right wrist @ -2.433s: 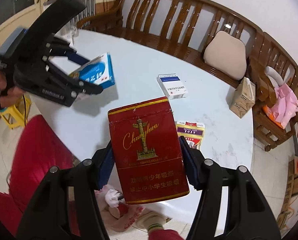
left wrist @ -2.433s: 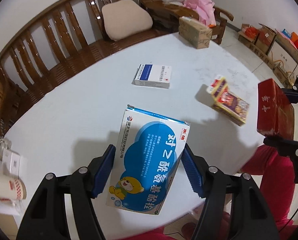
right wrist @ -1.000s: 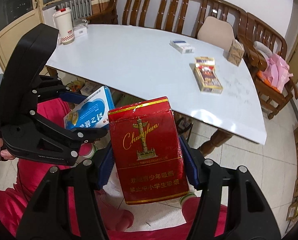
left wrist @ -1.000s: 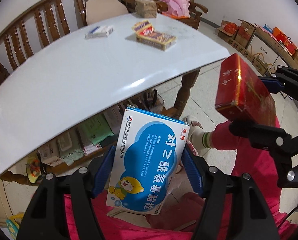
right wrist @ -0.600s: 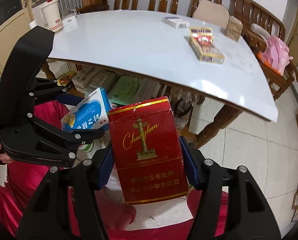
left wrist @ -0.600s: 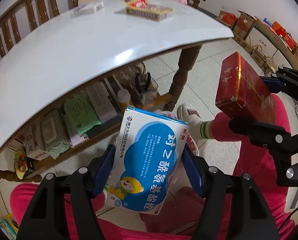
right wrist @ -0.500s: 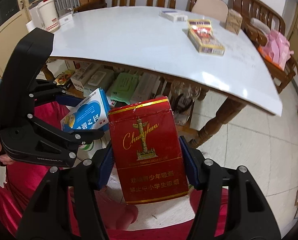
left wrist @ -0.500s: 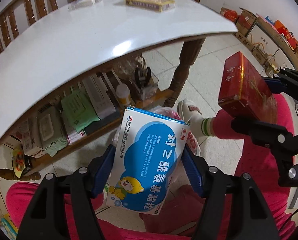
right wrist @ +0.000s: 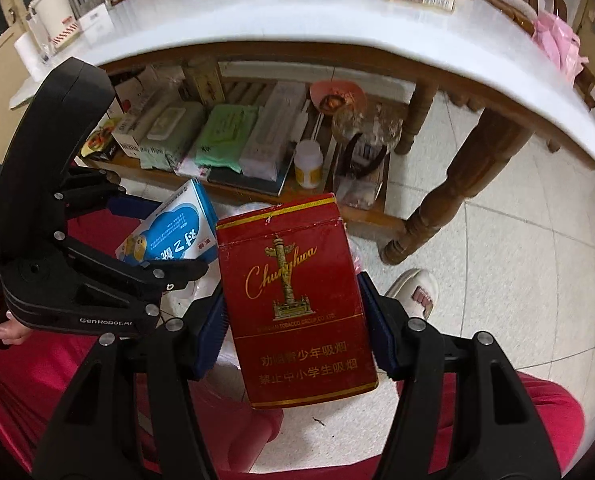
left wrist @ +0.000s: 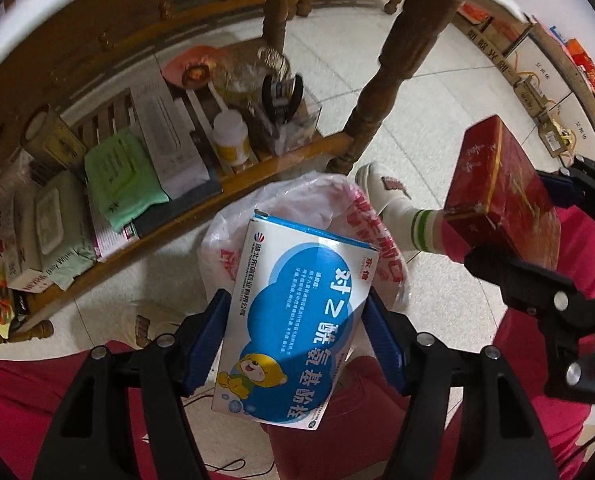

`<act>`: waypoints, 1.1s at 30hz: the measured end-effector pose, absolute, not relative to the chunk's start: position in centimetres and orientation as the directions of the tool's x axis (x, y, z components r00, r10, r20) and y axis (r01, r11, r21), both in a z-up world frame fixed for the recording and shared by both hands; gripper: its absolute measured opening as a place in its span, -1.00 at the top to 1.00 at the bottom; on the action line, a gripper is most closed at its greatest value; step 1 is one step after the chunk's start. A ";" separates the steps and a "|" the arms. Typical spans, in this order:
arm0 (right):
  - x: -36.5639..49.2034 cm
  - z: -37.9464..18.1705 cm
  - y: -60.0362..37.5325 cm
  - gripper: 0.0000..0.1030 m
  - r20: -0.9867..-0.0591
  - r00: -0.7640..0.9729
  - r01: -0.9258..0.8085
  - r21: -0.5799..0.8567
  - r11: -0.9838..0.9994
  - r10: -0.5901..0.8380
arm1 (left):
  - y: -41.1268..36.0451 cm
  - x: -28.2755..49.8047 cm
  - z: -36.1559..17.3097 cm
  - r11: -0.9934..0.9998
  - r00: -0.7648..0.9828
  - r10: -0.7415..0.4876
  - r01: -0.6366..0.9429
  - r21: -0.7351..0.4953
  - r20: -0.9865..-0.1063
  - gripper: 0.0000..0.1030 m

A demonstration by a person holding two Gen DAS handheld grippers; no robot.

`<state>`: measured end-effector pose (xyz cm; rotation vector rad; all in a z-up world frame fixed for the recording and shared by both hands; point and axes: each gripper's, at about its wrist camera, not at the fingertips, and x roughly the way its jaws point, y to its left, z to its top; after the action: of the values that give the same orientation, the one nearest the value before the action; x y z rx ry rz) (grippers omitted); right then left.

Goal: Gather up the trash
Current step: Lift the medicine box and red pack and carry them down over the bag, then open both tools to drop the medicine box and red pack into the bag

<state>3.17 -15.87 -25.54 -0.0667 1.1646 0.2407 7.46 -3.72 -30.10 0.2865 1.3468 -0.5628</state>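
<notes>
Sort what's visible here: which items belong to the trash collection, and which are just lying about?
Part of the job:
- blue-and-white cardboard medicine box, clamped in left gripper
- red cardboard cigarette pack, clamped in right gripper
- white plastic bag with red print on the floor

Lying about:
- green wipes pack
- white pill bottle

Right tool [right wrist: 295, 320] clamps red carton [right wrist: 297, 300]; table [right wrist: 257, 28] above.

"Chunghwa" on red carton [right wrist: 297, 304] — "GenRobot.AI" on left hand-held gripper [right wrist: 161, 240]
</notes>
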 end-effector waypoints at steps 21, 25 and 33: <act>6.7 -35.0 -16.3 -0.16 -0.972 0.182 -0.167 0.121 0.978 0.151 | -4.2 10.8 -38.9 0.869 -0.069 -0.140 0.469 -0.156 -0.988 -0.26; 7.2 -36.4 -16.2 -0.16 -0.976 0.149 -0.165 0.136 0.977 0.161 | -4.2 11.2 -40.6 0.878 -0.110 -0.124 0.451 -0.161 -0.986 -0.26; 8.2 -38.6 -16.2 -0.16 -0.981 0.096 -0.142 0.156 0.977 0.171 | -3.9 12.3 -43.7 0.891 -0.200 -0.130 0.407 -0.203 -0.971 -0.26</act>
<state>8.16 -16.16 -38.62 0.0235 1.4563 0.2320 12.35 -3.88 -43.67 0.2135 1.7081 -0.4918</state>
